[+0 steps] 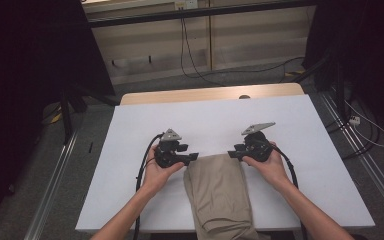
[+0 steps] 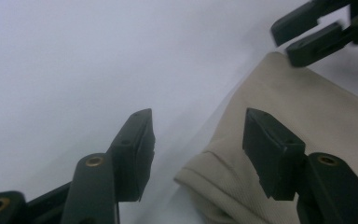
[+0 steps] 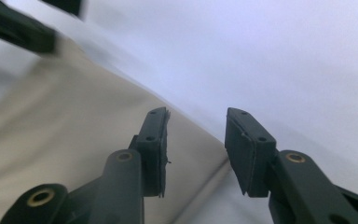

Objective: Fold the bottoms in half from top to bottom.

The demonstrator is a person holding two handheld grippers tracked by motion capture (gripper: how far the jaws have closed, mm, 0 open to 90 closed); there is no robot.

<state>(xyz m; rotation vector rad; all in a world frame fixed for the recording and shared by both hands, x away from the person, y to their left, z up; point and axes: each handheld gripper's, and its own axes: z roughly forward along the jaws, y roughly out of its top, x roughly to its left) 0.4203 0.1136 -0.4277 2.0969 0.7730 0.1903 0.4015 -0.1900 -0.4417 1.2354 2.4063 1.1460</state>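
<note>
I have a folded beige garment [image 1: 219,195] lying on the white tabletop [image 1: 130,150], at the near edge and roughly centred, with its far short edge pointing away from me and its near end hanging over the tabletop's front edge. My left gripper [image 1: 191,158] sits at the garment's far left corner, and my right gripper [image 1: 234,154] sits at the far right corner, so the two face each other across that far edge. In the left gripper view, the fingers [image 2: 133,154] stand apart with a clear gap: one is over bare tabletop just off the cloth, the other is over the fabric, and the folded corner of the garment [image 2: 261,154] lies between them without either pad pressing on it. In the right gripper view, the fingers [image 3: 247,149] are likewise spread with nothing clamped: one hovers over the beige cloth [image 3: 74,140], the other over the white surface beyond it, and the garment's side edge runs through the gap between them. I cannot tell whether any fingertip touches the fabric. The opposite gripper shows blurred at the upper corner of each gripper view, close to the garment's far edge.
</note>
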